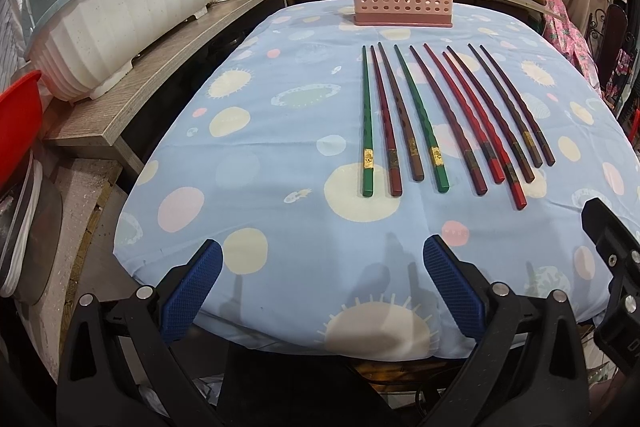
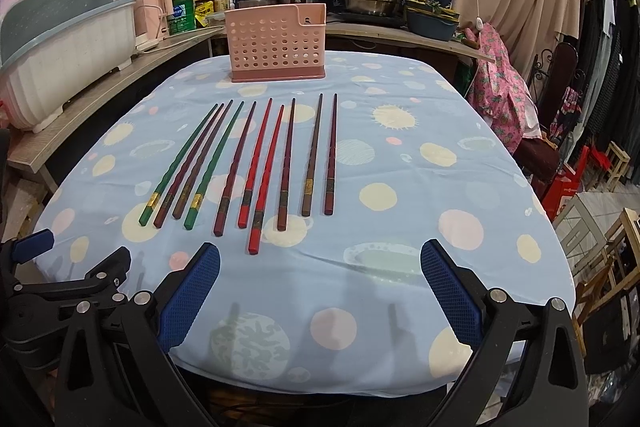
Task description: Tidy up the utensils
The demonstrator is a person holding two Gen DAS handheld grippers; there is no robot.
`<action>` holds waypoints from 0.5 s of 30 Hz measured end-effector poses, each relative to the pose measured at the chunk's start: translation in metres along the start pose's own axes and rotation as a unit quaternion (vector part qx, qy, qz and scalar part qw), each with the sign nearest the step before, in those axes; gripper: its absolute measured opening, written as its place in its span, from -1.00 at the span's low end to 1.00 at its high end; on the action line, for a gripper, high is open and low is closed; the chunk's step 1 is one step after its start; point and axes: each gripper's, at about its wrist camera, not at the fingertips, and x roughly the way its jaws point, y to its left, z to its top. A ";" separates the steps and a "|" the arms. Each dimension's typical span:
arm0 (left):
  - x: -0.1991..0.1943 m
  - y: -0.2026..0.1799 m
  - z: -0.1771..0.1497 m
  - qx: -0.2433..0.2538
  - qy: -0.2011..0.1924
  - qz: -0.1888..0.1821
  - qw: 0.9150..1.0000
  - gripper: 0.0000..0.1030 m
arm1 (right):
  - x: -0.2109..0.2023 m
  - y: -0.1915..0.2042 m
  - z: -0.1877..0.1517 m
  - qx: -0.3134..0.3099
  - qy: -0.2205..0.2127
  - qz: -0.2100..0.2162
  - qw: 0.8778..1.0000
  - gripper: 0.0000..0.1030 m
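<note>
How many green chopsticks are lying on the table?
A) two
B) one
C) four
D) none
A: in the row on the tablecloth, only two are green, one green chopstick at the left end and another green chopstick three places along; the rest are red, dark red or brown.

Both tools look alike. The left gripper (image 1: 322, 267) has black, angular plastic arms with triangular cut-outs, round silver pivot bolts, and blue pads (image 1: 192, 291) with a fine grid texture. The right gripper (image 2: 320, 269) matches it: black frame, silver bolts, blue textured pads (image 2: 452, 293). White lettering may mark one housing, but it is cut off.
</note>
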 end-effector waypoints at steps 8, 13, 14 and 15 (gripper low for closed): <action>-0.001 -0.003 -0.005 0.002 0.000 -0.001 1.000 0.86 | 0.000 0.000 -0.001 0.000 0.000 0.000 1.000 0.87; -0.001 -0.003 -0.005 0.002 0.001 -0.001 1.000 0.86 | 0.000 -0.001 -0.001 0.001 0.001 0.000 1.000 0.87; -0.001 -0.003 -0.005 0.001 0.001 -0.001 1.000 0.86 | 0.000 -0.001 -0.001 0.001 0.001 0.001 1.000 0.87; -0.002 -0.003 -0.005 0.001 0.002 -0.001 1.000 0.86 | 0.000 -0.001 -0.001 0.002 0.001 0.001 1.000 0.87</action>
